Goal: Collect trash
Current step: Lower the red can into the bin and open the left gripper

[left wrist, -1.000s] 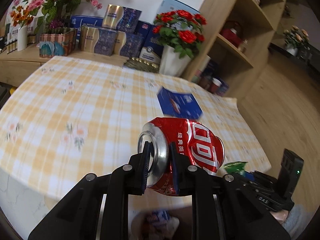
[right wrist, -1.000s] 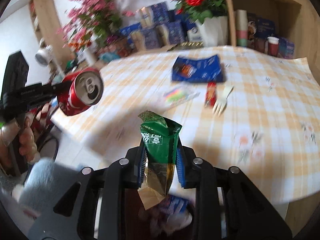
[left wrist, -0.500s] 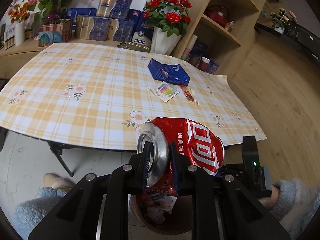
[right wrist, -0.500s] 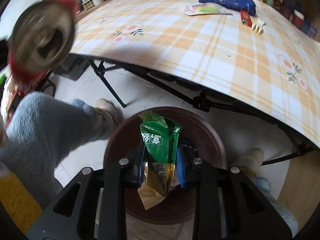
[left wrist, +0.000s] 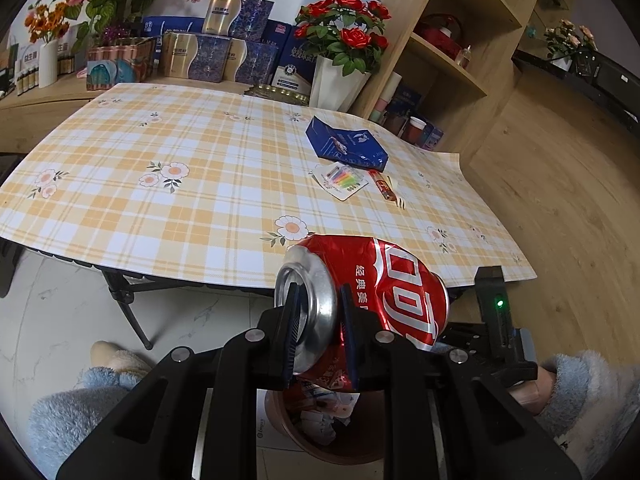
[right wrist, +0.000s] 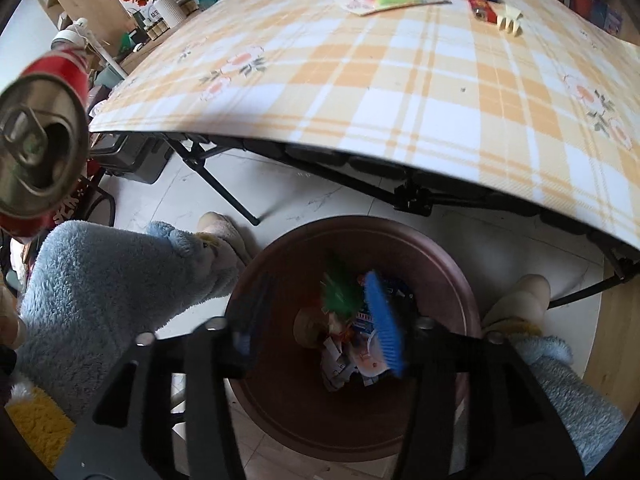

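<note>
A: How far is the collecting?

B: The right gripper (right wrist: 316, 320) has just been opening its jaws over the brown bin (right wrist: 448, 264). The green wrapper (right wrist: 340, 292) is free between them, blurred, above the paper scraps.

A: And the other one?

B: The left gripper (left wrist: 318, 330) pinches the rim of the red can (left wrist: 372, 292), with the bin partly hidden below it. The can is dented and its top is open. Beyond both grippers, the table (left wrist: 168, 208) carries a blue packet (left wrist: 346, 144), a card with colours (left wrist: 340, 179) and a small red wrapper (left wrist: 382, 184).
</note>
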Demonstrator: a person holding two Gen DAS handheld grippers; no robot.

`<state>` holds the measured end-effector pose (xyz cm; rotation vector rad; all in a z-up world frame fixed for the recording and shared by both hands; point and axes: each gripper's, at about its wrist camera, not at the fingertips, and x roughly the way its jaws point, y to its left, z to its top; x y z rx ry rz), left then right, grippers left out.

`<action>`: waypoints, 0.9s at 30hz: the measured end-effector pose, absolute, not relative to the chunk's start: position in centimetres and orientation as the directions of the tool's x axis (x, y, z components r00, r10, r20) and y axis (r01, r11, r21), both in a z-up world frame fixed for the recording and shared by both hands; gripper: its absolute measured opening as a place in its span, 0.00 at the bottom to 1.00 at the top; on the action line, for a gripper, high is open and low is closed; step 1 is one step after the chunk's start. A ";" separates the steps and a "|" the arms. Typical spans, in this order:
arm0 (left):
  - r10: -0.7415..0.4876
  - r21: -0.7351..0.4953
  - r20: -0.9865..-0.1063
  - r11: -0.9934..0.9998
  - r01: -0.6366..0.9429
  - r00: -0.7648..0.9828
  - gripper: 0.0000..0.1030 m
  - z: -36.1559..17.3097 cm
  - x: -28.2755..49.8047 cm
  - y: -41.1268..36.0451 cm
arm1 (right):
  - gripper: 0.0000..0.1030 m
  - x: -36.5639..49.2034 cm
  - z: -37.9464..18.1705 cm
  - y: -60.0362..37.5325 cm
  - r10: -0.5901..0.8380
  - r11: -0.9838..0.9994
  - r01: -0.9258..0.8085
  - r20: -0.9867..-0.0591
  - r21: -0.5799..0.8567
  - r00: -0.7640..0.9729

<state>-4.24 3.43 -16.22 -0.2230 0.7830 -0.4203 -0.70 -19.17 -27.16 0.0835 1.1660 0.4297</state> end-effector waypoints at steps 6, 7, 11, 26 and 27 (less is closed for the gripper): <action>-0.449 -0.320 -0.642 0.893 0.315 0.622 0.19 -16.4 -4.4 2.7 | 0.80 -1.6 -24.3 -20.7 0.372 0.919 -0.292 -0.830 0.266 0.415; -0.454 -0.320 -0.643 0.891 0.322 0.617 0.19 -16.5 -4.4 2.6 | 0.84 -1.7 -23.8 -21.0 0.371 0.920 -0.291 -0.822 0.262 0.432; -0.465 -0.301 -0.656 0.883 0.360 0.594 0.19 -17.3 -4.5 1.6 | 0.93 -2.9 -21.7 -22.8 0.348 0.933 -0.273 -0.786 0.235 0.511; -0.502 -0.169 -0.714 0.801 0.575 0.489 0.19 -22.1 -5.2 -4.9 | 0.94 -5.0 -20.8 -28.8 0.190 0.974 -0.049 -0.685 0.221 0.704; -0.499 -0.160 -0.723 0.793 0.587 0.477 0.19 -22.7 -4.9 -5.5 | 0.94 -5.1 -20.9 -28.8 0.188 0.974 -0.043 -0.685 0.223 0.704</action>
